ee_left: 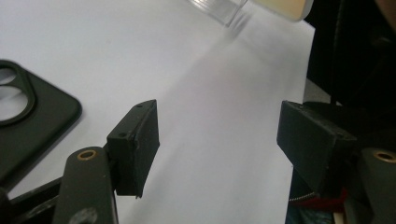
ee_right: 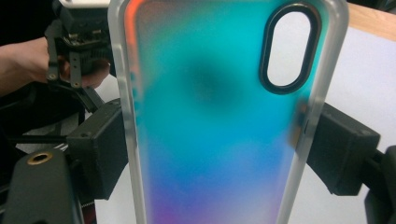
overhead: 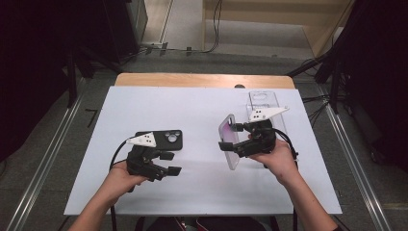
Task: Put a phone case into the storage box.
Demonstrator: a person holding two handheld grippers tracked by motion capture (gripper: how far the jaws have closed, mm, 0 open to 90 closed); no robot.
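Now the right tool [overhead: 230, 137] grips an iridescent phone case [overhead: 229, 141] by its two long edges, holding it upright above the right half of the surface [overhead: 202, 110], toward the far edge. Behind it, near the far right corner, stands a clear plastic box [overhead: 262, 102]. Nearer the left edge, the left tool [overhead: 170, 162] hovers with jaws apart and nothing between them, just beside a black phone case [overhead: 166, 139] lying flat.

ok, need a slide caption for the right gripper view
Right gripper clamps an iridescent phone case by its side edges above the white table.
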